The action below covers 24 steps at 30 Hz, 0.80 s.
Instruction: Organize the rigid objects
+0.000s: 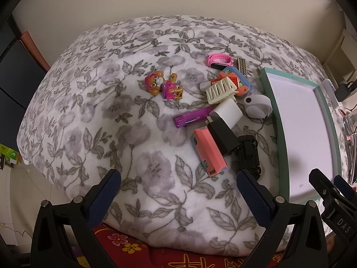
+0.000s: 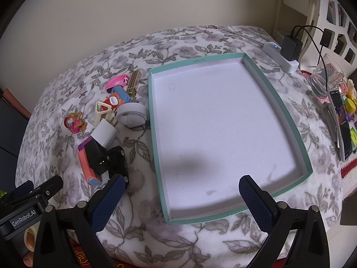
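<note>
A shallow teal-rimmed tray (image 2: 263, 82) with a bare white floor lies on the floral blanket; the tray (image 1: 266, 78) shows at the right in the left wrist view. Left of it sits a heap of small objects: a pink block (image 1: 208, 151), a black toy car (image 1: 248, 154), a black charger (image 1: 223, 137), a white charger (image 1: 227, 111), a purple lighter (image 1: 191, 118), a cream comb (image 1: 221, 90), a pink wristband (image 1: 219, 61) and a puppy figure (image 1: 165, 86). My left gripper (image 1: 178, 186) is open, short of the heap. My right gripper (image 2: 181, 192) is open over the tray's near edge.
A white power strip (image 2: 280, 55) with a black adapter lies beyond the tray. A glass jar (image 2: 323, 78), a phone (image 2: 341, 122) and small colourful items crowd the right side. A red patterned cloth (image 1: 138, 245) shows under the blanket's near edge. A wall rises behind.
</note>
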{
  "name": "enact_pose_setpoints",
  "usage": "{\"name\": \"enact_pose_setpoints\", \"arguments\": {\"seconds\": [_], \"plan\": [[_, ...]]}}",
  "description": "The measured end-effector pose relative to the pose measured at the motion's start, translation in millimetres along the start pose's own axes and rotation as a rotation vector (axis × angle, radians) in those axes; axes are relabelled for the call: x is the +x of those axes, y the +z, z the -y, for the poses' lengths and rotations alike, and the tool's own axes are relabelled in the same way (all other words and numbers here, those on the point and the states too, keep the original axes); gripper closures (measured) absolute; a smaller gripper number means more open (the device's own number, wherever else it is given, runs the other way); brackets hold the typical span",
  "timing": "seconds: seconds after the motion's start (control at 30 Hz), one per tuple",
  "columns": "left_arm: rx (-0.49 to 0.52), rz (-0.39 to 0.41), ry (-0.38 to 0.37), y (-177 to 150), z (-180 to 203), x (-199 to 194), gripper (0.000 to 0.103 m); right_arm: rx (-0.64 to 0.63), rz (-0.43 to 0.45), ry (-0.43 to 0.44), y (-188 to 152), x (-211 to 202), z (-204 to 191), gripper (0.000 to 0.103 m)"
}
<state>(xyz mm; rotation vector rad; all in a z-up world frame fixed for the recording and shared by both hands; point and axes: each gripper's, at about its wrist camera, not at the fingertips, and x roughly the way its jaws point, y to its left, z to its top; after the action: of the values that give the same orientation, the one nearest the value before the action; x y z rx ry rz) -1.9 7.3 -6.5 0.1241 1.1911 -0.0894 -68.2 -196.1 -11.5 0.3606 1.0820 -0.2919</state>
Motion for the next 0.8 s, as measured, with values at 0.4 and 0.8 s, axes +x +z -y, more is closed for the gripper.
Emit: {"name": "enact_pose_setpoints", "arguments": {"seconds": [0.4, 0.8], "plan": [[0.001, -0.004, 0.003, -0.8, -1.4, 0.6, 0.000, -0.001, -0.002, -0.002, -0.1, 0.7, -1.1, 0.000], [0.002, -0.007, 0.005, -2.0, -4.2, 0.9, 0.000, -0.005, -0.001, -0.003, -0.9, 1.9, -3.1, 0.000]]}}
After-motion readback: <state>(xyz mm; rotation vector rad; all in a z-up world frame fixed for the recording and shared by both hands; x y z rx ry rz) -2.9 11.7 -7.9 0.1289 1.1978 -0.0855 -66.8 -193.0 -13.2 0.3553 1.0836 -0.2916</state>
